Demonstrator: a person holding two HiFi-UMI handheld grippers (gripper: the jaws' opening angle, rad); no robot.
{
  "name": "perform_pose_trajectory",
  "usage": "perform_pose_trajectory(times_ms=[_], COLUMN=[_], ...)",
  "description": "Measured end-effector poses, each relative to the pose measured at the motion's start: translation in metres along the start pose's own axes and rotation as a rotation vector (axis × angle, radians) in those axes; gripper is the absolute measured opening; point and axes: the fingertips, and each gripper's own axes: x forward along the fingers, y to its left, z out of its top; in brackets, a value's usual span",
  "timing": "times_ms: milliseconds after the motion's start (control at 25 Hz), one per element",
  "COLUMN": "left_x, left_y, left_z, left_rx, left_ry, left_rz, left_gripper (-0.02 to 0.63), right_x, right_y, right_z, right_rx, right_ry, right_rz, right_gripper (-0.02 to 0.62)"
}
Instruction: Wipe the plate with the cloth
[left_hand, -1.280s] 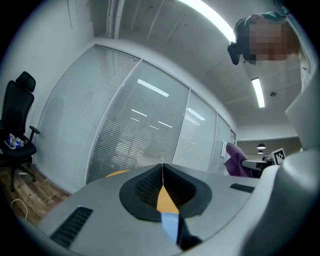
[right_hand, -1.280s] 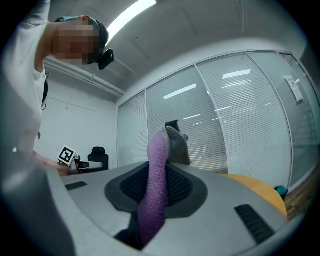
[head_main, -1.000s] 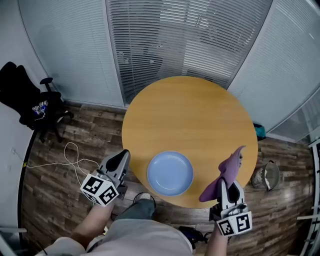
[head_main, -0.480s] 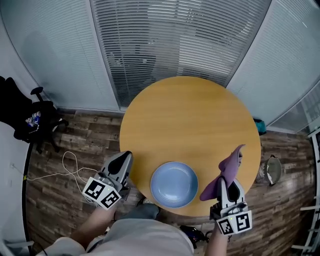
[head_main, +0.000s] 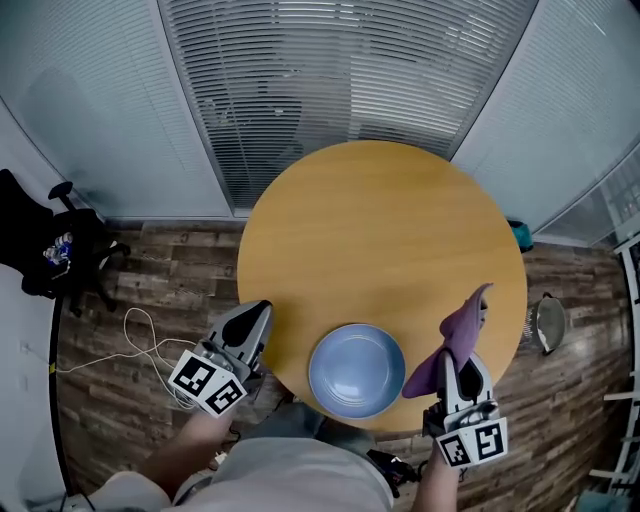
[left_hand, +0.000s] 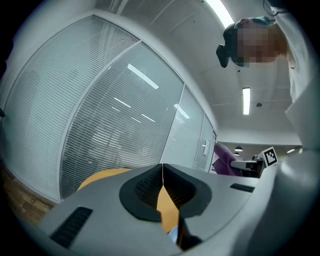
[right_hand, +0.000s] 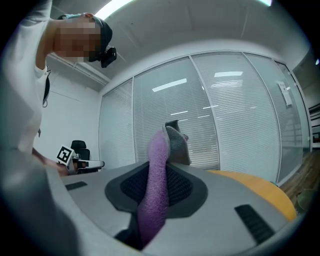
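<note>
A blue plate (head_main: 357, 369) lies on the round wooden table (head_main: 380, 240) at its near edge. My right gripper (head_main: 459, 364) is just right of the plate, shut on a purple cloth (head_main: 455, 340) that sticks up and forward from the jaws; in the right gripper view the cloth (right_hand: 156, 190) fills the gap between the pads. My left gripper (head_main: 256, 322) hovers off the table's left edge, left of the plate, its jaws (left_hand: 162, 187) shut with nothing between them. A sliver of the plate shows low in the left gripper view.
Glass walls with white blinds (head_main: 330, 90) curve behind the table. On the wooden floor lie a white cable (head_main: 140, 330) at left, a black chair (head_main: 50, 250) at far left, and a wire bin (head_main: 548, 322) at right.
The table and plate have slid right and down in the head view as the person shifted. Both grippers moved closer in toward the table edge; the cloth stays held.
</note>
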Motion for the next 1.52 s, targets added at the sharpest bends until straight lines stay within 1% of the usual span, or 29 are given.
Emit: perform_pose_trajectory(times_ms=[160, 360, 440, 600, 760, 880, 960, 1120, 1160, 1240, 1360, 1400, 1440, 1520], left_x=[0.000, 0.004, 0.001, 0.003, 0.011, 0.012, 0.013, 0.017, 0.018, 0.020, 0.018, 0.017, 0.016, 0.015], left_y=[0.001, 0.004, 0.002, -0.004, -0.010, -0.018, -0.022, -0.026, -0.027, -0.030, -0.033, -0.033, -0.034, -0.035], left_z=[-0.009, -0.021, -0.020, -0.020, -0.030, -0.036, -0.052, -0.102, -0.116, -0.147, -0.197, -0.212, -0.225, -0.243], left_rx=[-0.012, -0.021, -0.018, -0.005, -0.048, -0.051, -0.055, -0.063, -0.067, -0.094, -0.133, -0.138, -0.143, -0.146], left_ry=[0.016, 0.057, 0.052, 0.050, 0.083, 0.115, 0.171, 0.332, 0.372, 0.455, 0.585, 0.627, 0.665, 0.721], left_rz=[-0.005, -0.014, -0.018, -0.028, -0.051, -0.074, -0.086, -0.108, -0.115, -0.130, -0.134, -0.129, -0.123, -0.106], left_gripper=[0.015, 0.015, 0.015, 0.015, 0.015, 0.015, 0.017, 0.028, 0.052, 0.138, 0.207, 0.240, 0.261, 0.268], right_x=[-0.001, 0.004, 0.004, 0.010, 0.018, 0.024, 0.025, 0.033, 0.035, 0.041, 0.045, 0.046, 0.046, 0.047], right_y=[0.004, 0.001, 0.003, 0.008, 0.012, 0.023, 0.028, 0.041, 0.044, 0.052, 0.063, 0.066, 0.069, 0.074], right_z=[-0.009, -0.021, -0.023, -0.028, -0.032, -0.041, -0.056, -0.095, -0.106, -0.128, -0.163, -0.174, -0.184, -0.203], right_rx=[0.008, 0.037, 0.039, 0.029, 0.029, 0.024, 0.038, 0.057, 0.063, 0.076, 0.101, 0.112, 0.122, 0.134], right_ry=[0.023, 0.033, 0.038, 0.054, 0.055, 0.079, 0.118, 0.225, 0.253, 0.309, 0.399, 0.431, 0.464, 0.533], right_rz=[-0.008, -0.015, -0.010, 0.021, 0.052, 0.085, 0.110, 0.157, 0.170, 0.202, 0.248, 0.260, 0.274, 0.303], right_gripper=[0.087, 0.087, 0.087, 0.087, 0.087, 0.087, 0.087, 0.087, 0.087, 0.087, 0.087, 0.087, 0.087, 0.087])
